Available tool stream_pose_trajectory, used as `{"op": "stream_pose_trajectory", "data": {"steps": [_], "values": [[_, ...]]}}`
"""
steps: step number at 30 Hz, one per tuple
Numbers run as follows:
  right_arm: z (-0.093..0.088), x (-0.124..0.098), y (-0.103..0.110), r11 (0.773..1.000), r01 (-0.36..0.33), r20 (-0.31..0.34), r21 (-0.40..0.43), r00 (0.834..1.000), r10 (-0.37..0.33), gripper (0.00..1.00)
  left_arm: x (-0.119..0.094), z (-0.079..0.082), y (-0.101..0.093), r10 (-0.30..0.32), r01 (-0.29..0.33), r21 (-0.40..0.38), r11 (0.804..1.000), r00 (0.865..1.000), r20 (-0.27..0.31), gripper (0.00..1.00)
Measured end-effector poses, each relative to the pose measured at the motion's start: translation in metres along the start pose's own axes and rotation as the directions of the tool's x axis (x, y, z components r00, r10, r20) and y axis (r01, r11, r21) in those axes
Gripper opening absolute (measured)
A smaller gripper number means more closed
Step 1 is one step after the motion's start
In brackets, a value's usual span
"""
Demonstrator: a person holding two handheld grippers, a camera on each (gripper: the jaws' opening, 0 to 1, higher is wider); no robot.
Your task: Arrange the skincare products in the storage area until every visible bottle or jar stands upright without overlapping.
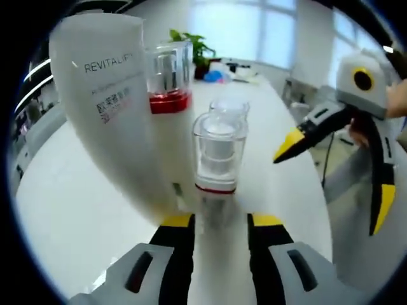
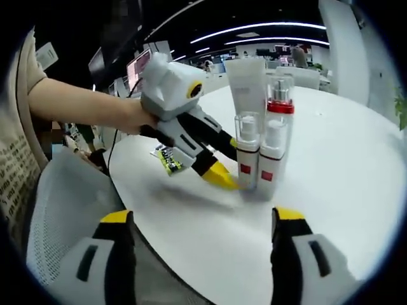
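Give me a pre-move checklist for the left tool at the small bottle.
1. Small pump bottle upright: ok.
2. Left tool jaws straddle its base: ok.
3. Firm contact on the bottle: cannot tell.
4. Gap to the tall red-collared bottle: not ok, no gap shows in the right gripper view.
5. White tube standing upright behind them: ok.
6. Right tool open and holding nothing, back from the group: ok.

Bottles [image 2: 261, 143] cluster tightly; bare white table [image 2: 343, 165] lies open around them.
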State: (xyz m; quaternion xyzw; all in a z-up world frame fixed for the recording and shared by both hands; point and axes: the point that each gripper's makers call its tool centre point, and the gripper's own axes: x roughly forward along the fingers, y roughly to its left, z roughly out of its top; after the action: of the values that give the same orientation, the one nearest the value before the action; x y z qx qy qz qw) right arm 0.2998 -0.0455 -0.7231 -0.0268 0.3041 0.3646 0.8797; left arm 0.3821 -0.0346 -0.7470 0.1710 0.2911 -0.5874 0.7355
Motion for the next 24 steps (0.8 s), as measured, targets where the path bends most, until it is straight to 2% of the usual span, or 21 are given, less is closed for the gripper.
{"op": "stream_pose_trajectory", "data": {"steps": [6, 15, 24], "values": [[0.007, -0.007, -0.005, 0.999, 0.029, 0.028, 0.016, 0.999, -0.030, 0.94, -0.018, -0.004, -0.006, 0.014, -0.013, -0.048, 0.999, 1.000, 0.010, 0.36], [0.022, -0.017, -0.005, 0.998, 0.047, 0.087, 0.052, 0.995, -0.051, 0.99, -0.052, -0.024, -0.012, 0.074, -0.074, -0.134, 0.988, 0.997, 0.000, 0.47], [0.034, -0.021, 0.011, 0.999, 0.029, 0.106, 0.021, 0.994, -0.031, 1.00, -0.088, -0.039, -0.024, 0.148, -0.139, -0.243, 0.960, 0.989, 0.018, 0.57]]}}
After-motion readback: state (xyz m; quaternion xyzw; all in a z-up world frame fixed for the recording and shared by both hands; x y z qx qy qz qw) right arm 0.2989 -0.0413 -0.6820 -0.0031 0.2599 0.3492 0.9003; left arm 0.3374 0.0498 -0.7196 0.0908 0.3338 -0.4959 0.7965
